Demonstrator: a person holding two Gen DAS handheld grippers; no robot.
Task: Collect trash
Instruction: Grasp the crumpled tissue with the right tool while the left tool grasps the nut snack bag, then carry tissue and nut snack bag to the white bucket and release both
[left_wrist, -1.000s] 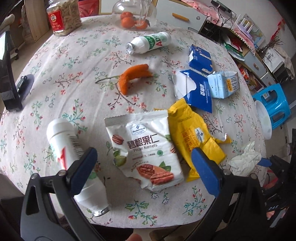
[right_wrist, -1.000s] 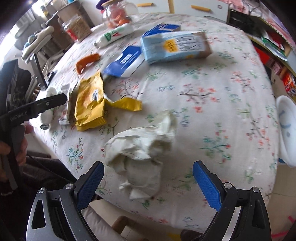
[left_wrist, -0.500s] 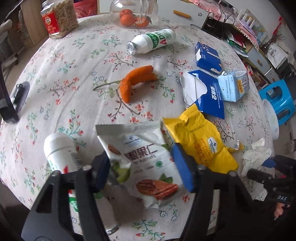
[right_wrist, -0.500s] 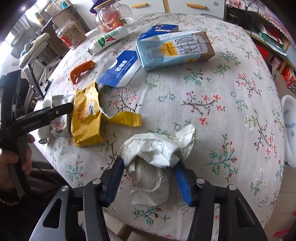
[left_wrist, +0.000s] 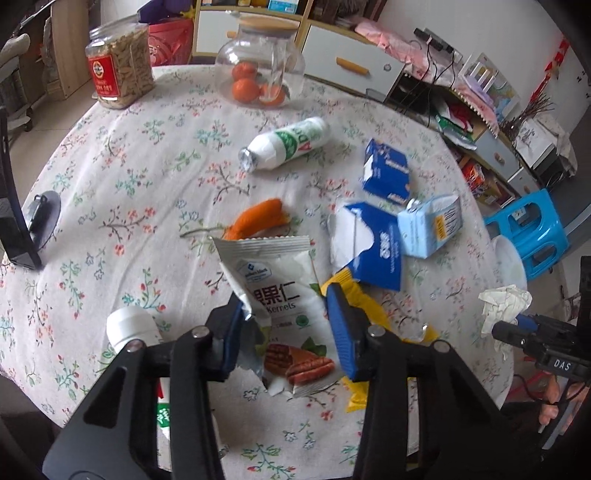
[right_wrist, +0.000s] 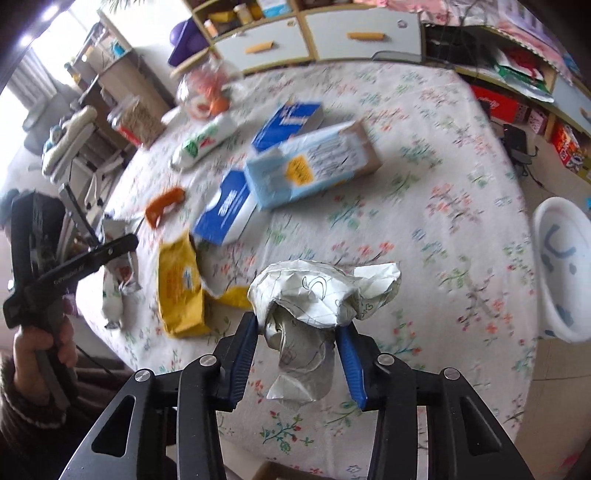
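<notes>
My left gripper (left_wrist: 286, 325) is shut on a white pecan snack bag (left_wrist: 280, 291) and holds it lifted above the floral tablecloth (left_wrist: 129, 177). My right gripper (right_wrist: 301, 343) is shut on a crumpled white paper wad (right_wrist: 314, 295), raised off the table. The wad also shows at the right of the left wrist view (left_wrist: 504, 304). A yellow wrapper (right_wrist: 179, 284), a torn blue box (left_wrist: 373, 251), a light blue carton (right_wrist: 314, 162), a small blue box (left_wrist: 386, 171), an orange peel (left_wrist: 258, 218) and a lying white bottle (left_wrist: 288, 144) rest on the table.
A glass jar with oranges (left_wrist: 262, 74) and a jar of snacks (left_wrist: 120, 68) stand at the far side. A white bottle (left_wrist: 129, 328) lies near the front edge. A white bin (right_wrist: 563, 269) and a blue stool (left_wrist: 528, 236) stand right of the table.
Both grippers went from open to shut: the left closed on the pecan bag and lifted it, the right closed on the paper wad and raised it off the table.
</notes>
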